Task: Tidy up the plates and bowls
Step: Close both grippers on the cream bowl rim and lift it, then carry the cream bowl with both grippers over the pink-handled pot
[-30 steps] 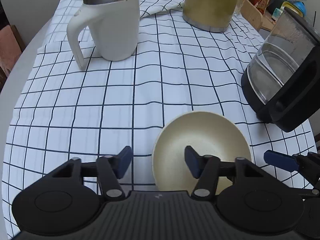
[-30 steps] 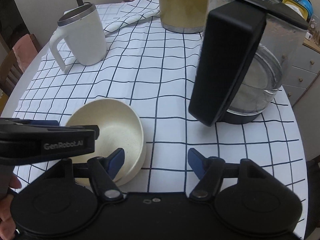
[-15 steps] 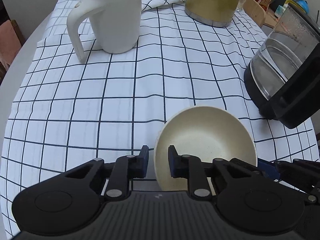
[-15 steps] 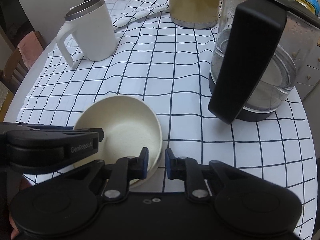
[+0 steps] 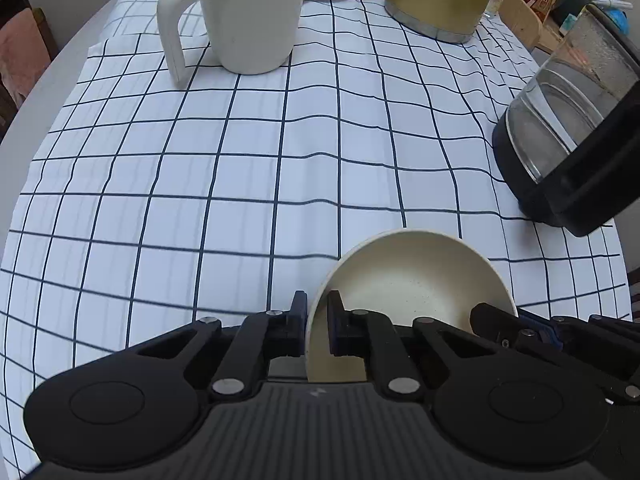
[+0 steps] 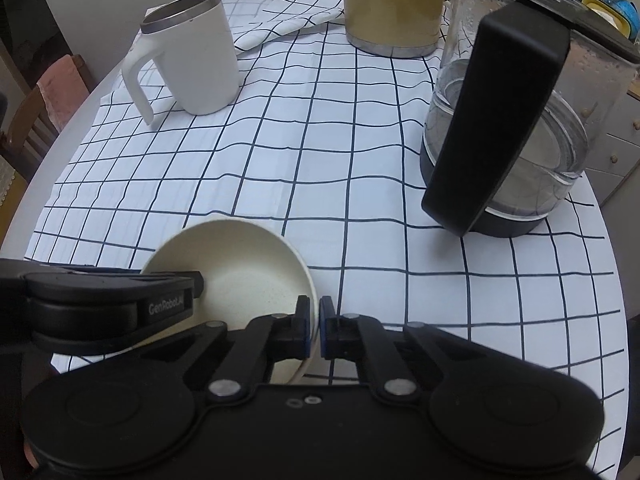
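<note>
Both my grippers tip steeply down over the near edge of the round desk (image 6: 76,132), side by side, each one clamped on the rim of the same cream bowl (image 5: 416,280). My left gripper (image 5: 317,322) has just been closing, and its fingers (image 5: 335,320) now pinch the bowl's left wall, one pad outside and one inside. My right gripper (image 6: 314,328) has likewise just been closing; its fingers (image 6: 302,326) squeeze the bowl's right wall the same way, one pad on each face. In the right wrist view the left gripper's black body reaches in from the left, its end lying over the bowl's opening.

The bowl sits at the near edge of the cloth, tilted with its hollow facing away from me. It is matte and finely speckled, with a thin smooth rim and rounded sides. Under it lies a white tablecloth (image 5: 240,184) printed with a dark grid, slightly rippled and bunched at the far end. Farther back stand a white mug (image 6: 192,60) with a steel lip and a long angular handle, a brass-coloured metal jug (image 6: 392,8) with a silver base band, and to the right a clear glass kettle (image 6: 516,132) on a black base with a broad black handle.
</note>
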### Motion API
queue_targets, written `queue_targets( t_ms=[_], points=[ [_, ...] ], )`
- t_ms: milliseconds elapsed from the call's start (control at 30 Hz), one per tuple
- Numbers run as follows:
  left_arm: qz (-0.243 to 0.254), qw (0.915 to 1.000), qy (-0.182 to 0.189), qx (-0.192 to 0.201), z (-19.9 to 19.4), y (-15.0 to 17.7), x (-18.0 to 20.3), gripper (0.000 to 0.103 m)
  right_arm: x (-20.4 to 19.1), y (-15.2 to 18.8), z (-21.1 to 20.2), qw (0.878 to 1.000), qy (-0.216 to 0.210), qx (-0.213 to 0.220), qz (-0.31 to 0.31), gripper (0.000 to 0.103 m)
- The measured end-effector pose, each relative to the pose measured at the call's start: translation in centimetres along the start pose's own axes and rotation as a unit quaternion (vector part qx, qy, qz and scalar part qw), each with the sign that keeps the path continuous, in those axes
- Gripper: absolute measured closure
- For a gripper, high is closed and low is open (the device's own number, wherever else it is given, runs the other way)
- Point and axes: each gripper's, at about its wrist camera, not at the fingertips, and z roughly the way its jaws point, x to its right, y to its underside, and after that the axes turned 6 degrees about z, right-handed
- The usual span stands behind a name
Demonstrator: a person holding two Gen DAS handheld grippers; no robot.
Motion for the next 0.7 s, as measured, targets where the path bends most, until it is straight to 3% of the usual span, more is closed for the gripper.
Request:
queue_targets(
  t_ms=[333, 700],
  points=[
    [0.014, 0.9999, 0.005, 0.003, -4.1, 3.1, 1.0, 0.095, -0.2, 2.2, -3.4, 1.000, -0.001, -0.005, 0.001, 0.099],
    [0.044, 0.9987, 0.015, 0.021, -12.6, 7.9, 2.8, 0.095, -0.5, 5.9, -11.6, 1.000, 0.000, 0.015, 0.008, 0.099]
  ],
)
